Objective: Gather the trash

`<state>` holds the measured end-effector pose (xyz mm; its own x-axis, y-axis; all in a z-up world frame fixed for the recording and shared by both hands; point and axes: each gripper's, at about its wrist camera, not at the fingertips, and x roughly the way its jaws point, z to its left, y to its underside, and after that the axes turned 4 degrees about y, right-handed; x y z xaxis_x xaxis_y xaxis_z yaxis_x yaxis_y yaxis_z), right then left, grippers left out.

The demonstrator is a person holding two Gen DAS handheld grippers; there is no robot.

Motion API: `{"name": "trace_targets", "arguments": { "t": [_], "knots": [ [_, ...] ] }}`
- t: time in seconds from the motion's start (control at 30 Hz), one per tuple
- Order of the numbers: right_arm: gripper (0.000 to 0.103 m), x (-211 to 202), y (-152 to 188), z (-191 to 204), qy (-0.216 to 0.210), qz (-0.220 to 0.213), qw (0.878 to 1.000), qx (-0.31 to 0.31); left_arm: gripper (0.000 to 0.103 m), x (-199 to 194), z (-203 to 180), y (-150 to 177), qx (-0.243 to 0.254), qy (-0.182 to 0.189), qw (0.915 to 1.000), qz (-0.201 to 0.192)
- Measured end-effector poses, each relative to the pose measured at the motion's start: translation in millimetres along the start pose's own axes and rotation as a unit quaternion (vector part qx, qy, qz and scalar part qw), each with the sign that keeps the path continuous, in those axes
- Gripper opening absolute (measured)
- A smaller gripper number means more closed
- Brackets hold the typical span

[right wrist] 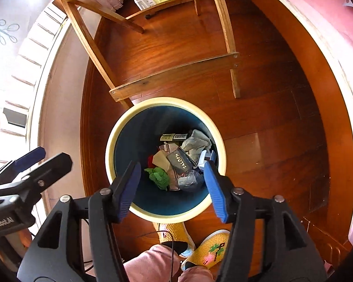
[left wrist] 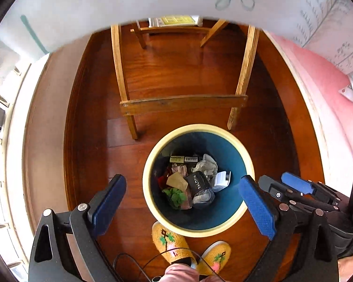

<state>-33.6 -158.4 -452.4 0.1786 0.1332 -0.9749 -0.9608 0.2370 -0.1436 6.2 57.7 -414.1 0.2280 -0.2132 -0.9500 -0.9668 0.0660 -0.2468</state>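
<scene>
My left gripper (left wrist: 183, 199) hangs wide open over the trash bin (left wrist: 247, 164), nothing between its blue pads, and my right gripper (right wrist: 173, 186) beside it is spread too, empty, pointing down into the same bin. The trash sits at the bottom: a black can (right wrist: 182, 162), green crumpled paper (right wrist: 158, 176), a grey wad (right wrist: 196, 143). My yellow slippers (left wrist: 169, 240) stand just near the rim, wooden chair legs (left wrist: 183, 104) on the far side.

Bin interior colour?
Dark teal-blue inside the bin, cream rim; clearest in right wrist view.
</scene>
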Motion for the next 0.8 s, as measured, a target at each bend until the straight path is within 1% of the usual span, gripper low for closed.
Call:
{"name": "trace_targets", "arguments": {
  "t": [0.17,0.23,0.3,0.4,0.57,0.8],
  "knots": [
    [0.061,-25.3,-1.6,7.2,0.005,-0.009,1.000,-0.001,0.098,-27.2,-3.5,-8.2,0.003,-0.004,0.9999,-0.015],
    [0.062,-36.6,-3.3,9.5,0.005,-0.011,1.000,-0.002,0.098,-41.9,-6.6,-13.3,0.004,-0.012,0.9997,-0.021],
    [0.062,-51.2,-5.8,12.0,0.009,-0.014,1.000,-0.001,0.098,-57.3,-11.5,-18.3,0.005,-0.021,0.9993,-0.030],
    [0.063,-77.4,-12.9,16.3,0.011,-0.021,1.000,0.001,0.098,-84.9,-19.9,-28.9,0.005,-0.023,0.9991,-0.035],
    [0.064,-135.7,-30.4,24.7,0.014,-0.038,0.999,0.004,0.097,-144.3,-38.4,-48.3,0.011,-0.018,0.9986,-0.049],
    [0.065,-228.6,-54.8,41.1,0.012,-0.067,0.998,-0.003,0.097,-234.5,-62.3,-72.4,0.027,-0.015,0.9969,-0.072]
  ]
}}
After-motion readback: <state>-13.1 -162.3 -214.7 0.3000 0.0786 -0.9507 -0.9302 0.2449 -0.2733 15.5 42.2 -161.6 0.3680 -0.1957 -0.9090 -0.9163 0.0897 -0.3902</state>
